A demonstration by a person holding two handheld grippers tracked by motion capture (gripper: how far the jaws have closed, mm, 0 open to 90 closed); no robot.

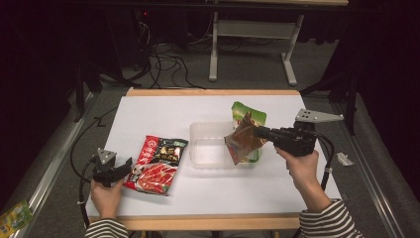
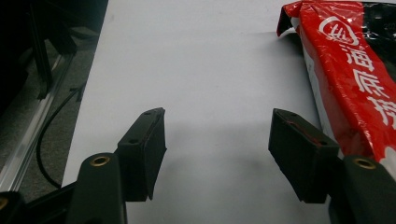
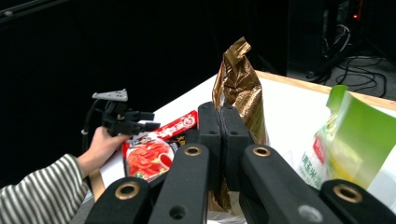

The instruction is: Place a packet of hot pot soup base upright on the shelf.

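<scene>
White tabletop (image 1: 148,114) carries a clear plastic tub (image 1: 210,144); a green pouch (image 1: 250,115) leans at its far corner. A red-and-black sachet (image 1: 159,163) lies beside the left gripper (image 1: 126,168), jaws spread. The right gripper (image 1: 258,132) pinches a brown foil packet (image 1: 243,141) above the tub's right edge.

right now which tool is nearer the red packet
Left. The left tool sits open right beside the red packet; the right tool is across the clear tub, clamped on a brown packet.
</scene>
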